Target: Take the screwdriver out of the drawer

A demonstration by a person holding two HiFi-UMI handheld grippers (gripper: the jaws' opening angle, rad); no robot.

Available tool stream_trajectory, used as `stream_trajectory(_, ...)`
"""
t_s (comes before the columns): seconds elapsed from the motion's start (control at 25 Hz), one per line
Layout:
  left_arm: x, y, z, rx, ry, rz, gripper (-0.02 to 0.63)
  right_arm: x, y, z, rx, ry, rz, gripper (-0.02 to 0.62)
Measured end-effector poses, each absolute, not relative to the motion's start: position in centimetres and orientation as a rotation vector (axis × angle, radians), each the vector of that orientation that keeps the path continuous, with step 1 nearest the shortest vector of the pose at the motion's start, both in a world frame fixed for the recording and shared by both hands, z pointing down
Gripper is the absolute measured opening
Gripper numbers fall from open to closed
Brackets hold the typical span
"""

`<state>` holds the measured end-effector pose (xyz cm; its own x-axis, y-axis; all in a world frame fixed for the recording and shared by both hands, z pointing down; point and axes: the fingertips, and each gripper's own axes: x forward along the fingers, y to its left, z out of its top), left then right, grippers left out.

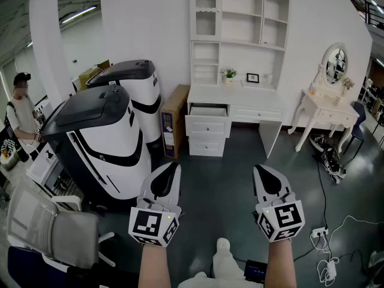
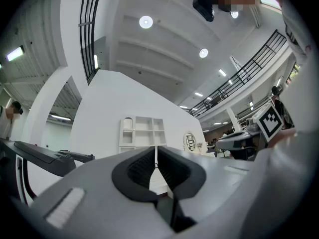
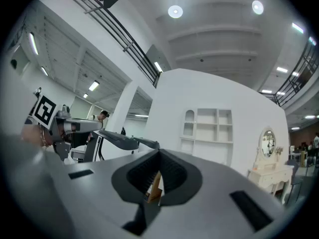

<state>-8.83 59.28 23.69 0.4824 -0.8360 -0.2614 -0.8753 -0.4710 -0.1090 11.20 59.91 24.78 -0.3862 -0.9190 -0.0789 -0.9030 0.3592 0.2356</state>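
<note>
White top drawer point(image 1: 208, 110): we see it ajar, contents hidden. The left gripper point(image 1: 174, 167) and right gripper point(image 1: 258, 170), 2 units: pressed together, empty.

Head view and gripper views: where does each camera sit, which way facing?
Head view: on the person's head, forward and down; desk ahead, left gripper, right gripper, forearms below.
Left gripper view: on that gripper, along its shut jaws, toward the desk; right gripper's cube at right.
Right gripper view: likewise, jaws shut; left gripper's cube at left.
All share the desk.
</note>
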Motion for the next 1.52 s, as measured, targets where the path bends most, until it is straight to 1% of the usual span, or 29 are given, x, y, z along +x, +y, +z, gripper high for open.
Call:
stream_trajectory(0.28, -9.4, 58.3, 23.2, -2.492, 1.477, 0.265, 0.008, 10.5, 58.3, 24.5, 1.698, -2.574, -0.365, 0.006)
stream_trajectory(0.56, -8.8, 53.6, 23.6, -2.471, 1.466, 0.217, 0.008, 10.1, 53.5, 25.4, 1.669, -2.591, -0.363, 0.006)
stream_trajectory(0.8, -7.6, 46.7, 24.0, -2.455, 1.483, 0.195, 0.008, 11.1, 46.3, 25.3, 1.653, -2.619, -0.374, 0.006)
stream_trajectory(1.24, -4.1, 31.1, 22.4, -2.405, 1.539, 0.178, 0.008, 13.4, 29.3, 24.7, 1.578, -2.683, -0.348, 0.006)
stream_trajectory(1.52, -2.9, 24.6, 23.6, -2.408, 1.585, 0.194, 0.008, 14.7, 23.2, 25.4, 1.519, -2.673, -0.368, 0.006)
